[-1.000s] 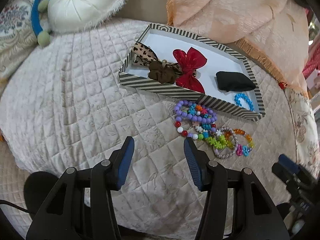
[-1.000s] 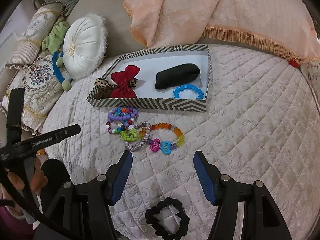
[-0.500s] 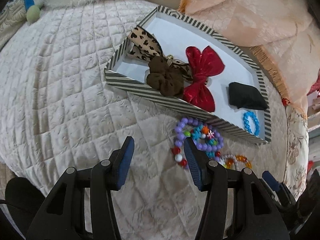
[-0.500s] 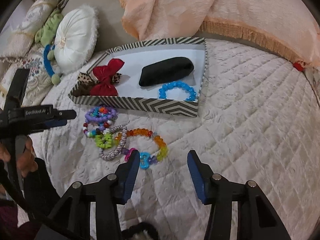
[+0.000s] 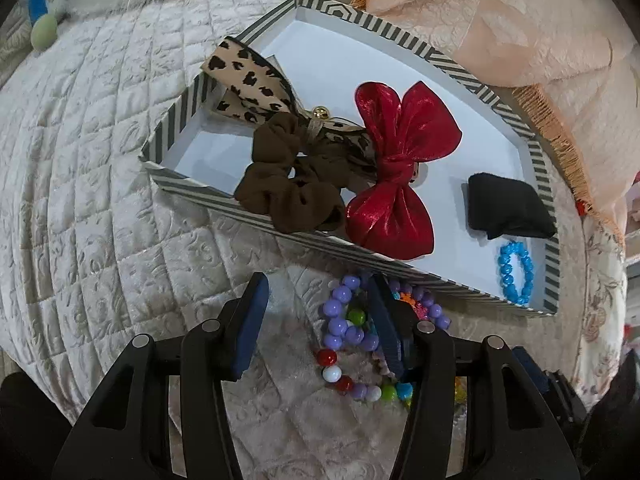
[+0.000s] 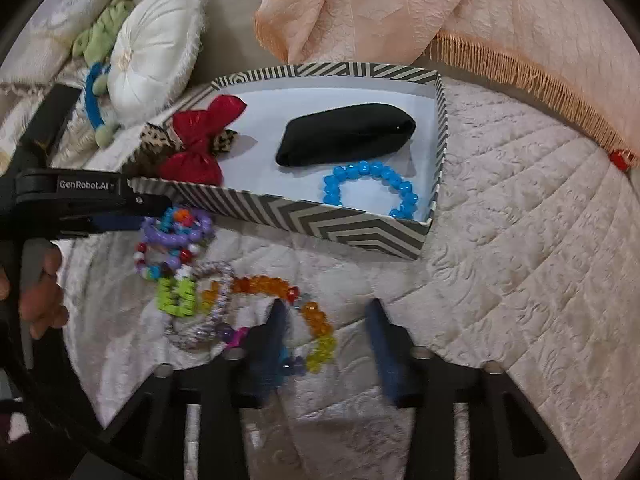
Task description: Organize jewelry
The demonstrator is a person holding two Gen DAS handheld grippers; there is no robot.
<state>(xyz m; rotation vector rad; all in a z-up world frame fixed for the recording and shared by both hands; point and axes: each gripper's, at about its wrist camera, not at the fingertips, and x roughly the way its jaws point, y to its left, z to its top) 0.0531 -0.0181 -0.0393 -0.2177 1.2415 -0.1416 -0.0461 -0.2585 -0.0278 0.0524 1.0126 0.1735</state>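
- Left gripper (image 5: 316,312), left wrist view: fills the lower half of the frame, pointing steeply downward. Its black arms rise from the bottom edge to two dark blue pads (image 5: 252,320). The jaws stand apart and have just been closing; nothing is pressed between the pads.
- Left gripper, right wrist view: enters from the left edge at mid-height as a black bar lying level. A bare hand (image 6: 38,300) grips its handle at the lower left.
- Right gripper (image 6: 326,344), right wrist view: occupies the bottom centre, blurred, angled downward. Its blue pads (image 6: 382,348) are parted by a narrow gap, and the jaws have just been closing.
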